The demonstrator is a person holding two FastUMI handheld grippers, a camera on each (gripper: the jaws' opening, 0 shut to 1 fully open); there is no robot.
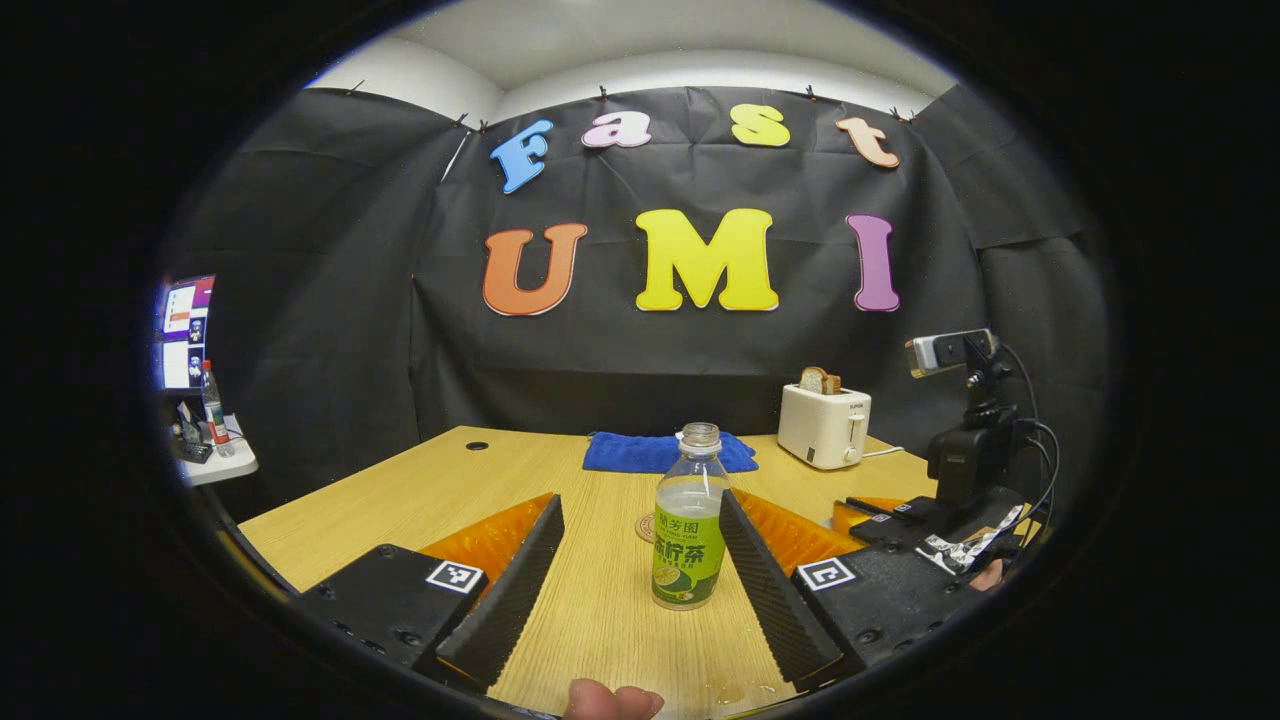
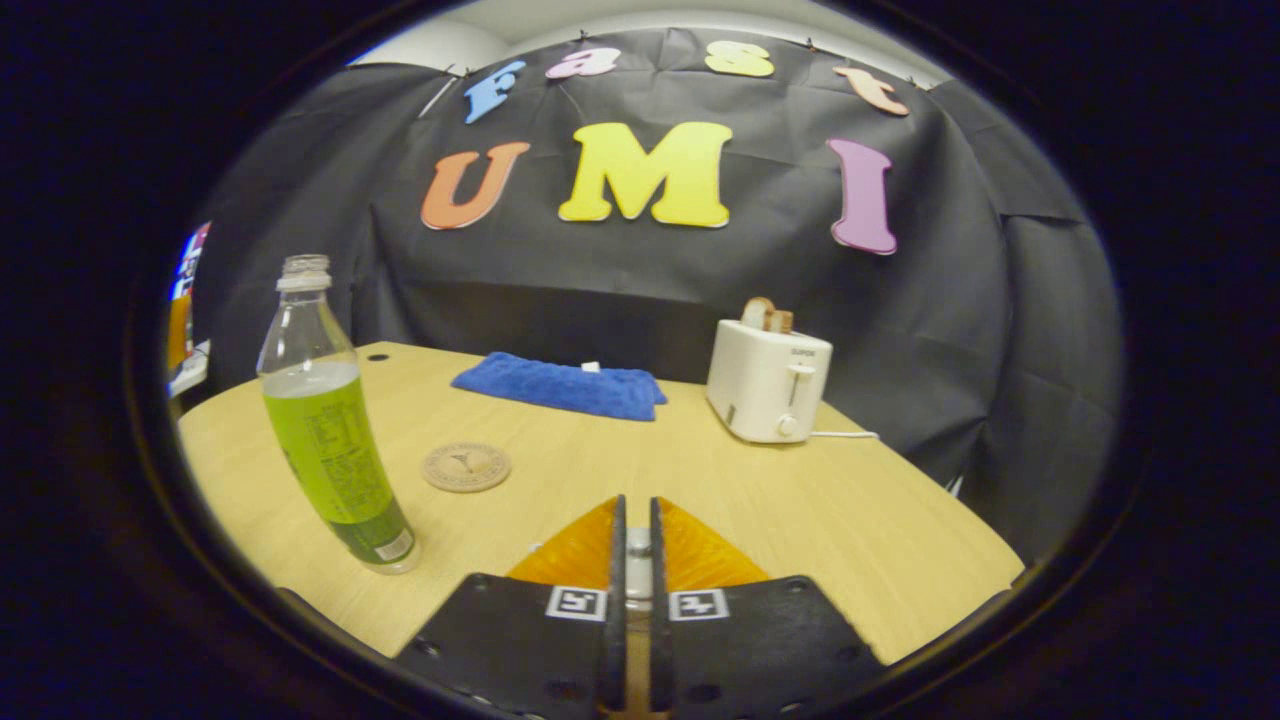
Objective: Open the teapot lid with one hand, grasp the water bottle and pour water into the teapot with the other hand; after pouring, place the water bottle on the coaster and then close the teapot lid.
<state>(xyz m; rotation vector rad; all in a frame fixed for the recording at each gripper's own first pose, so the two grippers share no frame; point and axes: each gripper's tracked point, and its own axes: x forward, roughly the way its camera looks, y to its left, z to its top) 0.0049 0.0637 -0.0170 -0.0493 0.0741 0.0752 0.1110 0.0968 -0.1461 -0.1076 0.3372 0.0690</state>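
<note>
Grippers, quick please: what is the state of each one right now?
Left gripper: tongs open, either side of the water bottle, not pressing it.
Right gripper: tongs nearly closed on something small and pale; what it is cannot be told.

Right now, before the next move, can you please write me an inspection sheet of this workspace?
Surface: wooden table, bare wood in front of the grippers.
Job's things: water bottle upright, uncapped, partly filled; coaster flat beyond it, nothing on it. Teapot: nothing seen.
Clutter: blue cloth at the back; toaster with bread in its slots.
Grippers: left gripper open, bottle between its fingers, no contact visible; right gripper fingers nearly together, something pale between them, not identifiable.
Cables: toaster cord; leads at the camera stand.
Surroundings: black cloth wall; side table with monitor.
</note>
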